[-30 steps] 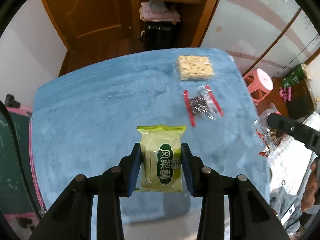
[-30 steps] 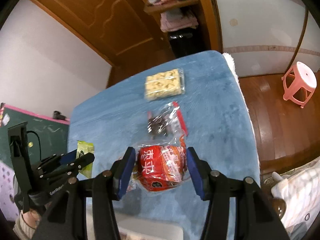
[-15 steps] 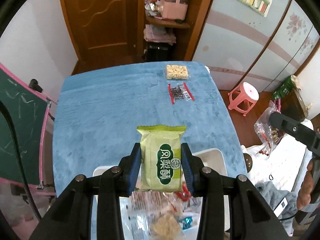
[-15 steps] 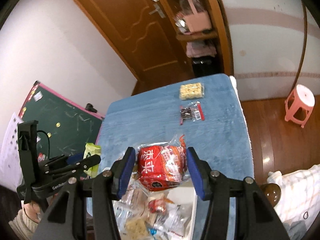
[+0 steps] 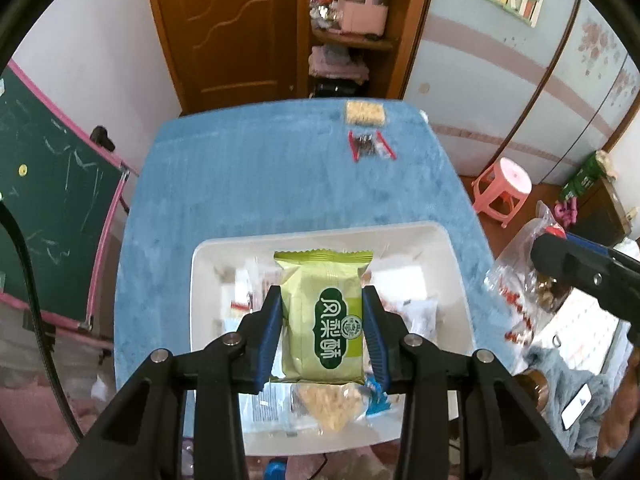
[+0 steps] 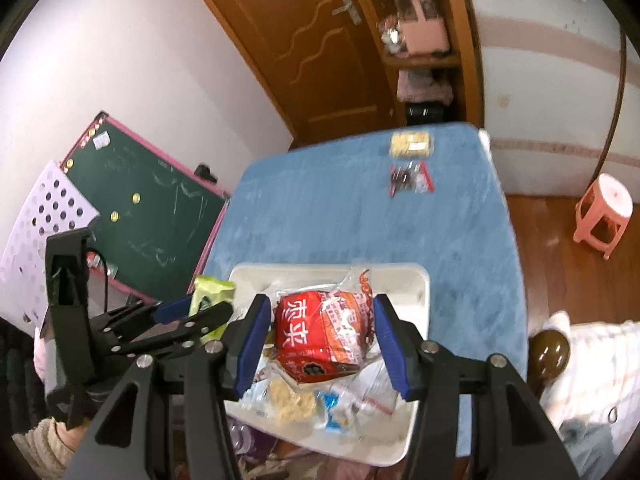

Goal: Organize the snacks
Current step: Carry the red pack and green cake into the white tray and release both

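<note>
My left gripper (image 5: 322, 332) is shut on a green snack packet (image 5: 324, 312) and holds it above a white bin (image 5: 208, 256) of several wrapped snacks at the near end of the blue table. My right gripper (image 6: 320, 340) is shut on a red snack bag (image 6: 316, 334), also above the white bin (image 6: 420, 292). It shows at the right of the left wrist view (image 5: 576, 272). A pale cracker pack (image 5: 365, 112) and a small clear packet with red edges (image 5: 370, 147) lie at the table's far right, also in the right wrist view (image 6: 412, 145) (image 6: 412, 178).
The blue table (image 5: 260, 172) stretches beyond the bin. A green chalkboard (image 5: 48, 200) leans at its left. A pink stool (image 5: 504, 188) stands on the wooden floor at the right. A brown door and shelf are behind.
Both grippers have pulled back and up from the table with their packets. The white bin has come into view beneath them, and the two far packets look smaller.
</note>
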The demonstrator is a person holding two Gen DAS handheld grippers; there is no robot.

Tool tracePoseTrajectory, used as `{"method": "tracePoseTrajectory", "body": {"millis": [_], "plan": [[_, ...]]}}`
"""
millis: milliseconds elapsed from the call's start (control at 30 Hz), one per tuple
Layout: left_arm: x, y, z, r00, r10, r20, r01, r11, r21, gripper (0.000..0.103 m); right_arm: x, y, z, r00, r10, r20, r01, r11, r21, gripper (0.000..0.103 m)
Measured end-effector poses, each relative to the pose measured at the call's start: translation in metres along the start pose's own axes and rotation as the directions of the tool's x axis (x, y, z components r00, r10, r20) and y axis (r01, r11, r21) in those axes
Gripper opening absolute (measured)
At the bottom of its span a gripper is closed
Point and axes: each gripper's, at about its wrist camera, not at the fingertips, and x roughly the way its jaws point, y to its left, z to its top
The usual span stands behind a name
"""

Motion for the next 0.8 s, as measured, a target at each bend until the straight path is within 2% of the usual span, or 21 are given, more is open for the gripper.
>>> {"method": "tracePoseTrajectory", "body": {"millis": [200, 533, 600, 633, 667, 700, 733, 800], "plan": [[0.008, -0.004, -0.016, 1.0, 0.015, -0.021, -0.014, 1.0, 0.009, 0.038, 0.011, 0.01, -0.02, 0.999, -0.03, -0.043, 0.029, 0.999, -0.032, 0.053], [0.009, -0.006, -0.023, 0.999, 0.034, -0.027, -0.034, 0.999, 0.006, 0.038, 0.026, 0.011, -0.03, 0.992, -0.072, -0.106, 0.069, 0.997, -0.027, 0.054], [0.009, -0.004, -0.024, 0.999, 0.039, -0.028, -0.039, 0.999, 0.0, 0.04, 0.029, 0.014, -0.031, 0.99, -0.077, -0.116, 0.073, 0.997, -0.039, 0.057], [0.008, -0.003, -0.025, 0.999, 0.039, -0.027, -0.039, 0.999, -0.003, 0.049, 0.03, 0.017, -0.031, 0.99, -0.085, -0.114, 0.079, 0.995, -0.052, 0.057], [0.007, -0.002, -0.025, 0.999, 0.04, -0.021, -0.04, 0.999, -0.008, 0.066, 0.03, 0.018, -0.031, 0.991, -0.081, -0.108, 0.075, 0.995, -0.06, 0.057], [0.005, -0.001, -0.025, 0.999, 0.044, -0.008, -0.044, 0.999, -0.012, 0.073, 0.03, 0.02, -0.03, 0.992, -0.078, -0.101, 0.072, 0.995, -0.066, 0.057], [0.002, 0.0, -0.025, 0.999, 0.051, 0.008, -0.051, 0.999, -0.015, 0.08, 0.029, 0.023, -0.03, 0.992, -0.079, -0.093, 0.073, 0.995, -0.071, 0.057], [-0.003, -0.001, -0.024, 0.997, 0.064, 0.035, -0.064, 0.998, -0.01, 0.08, 0.03, 0.026, -0.03, 0.991, -0.096, -0.088, 0.089, 0.993, -0.084, 0.059]]}}
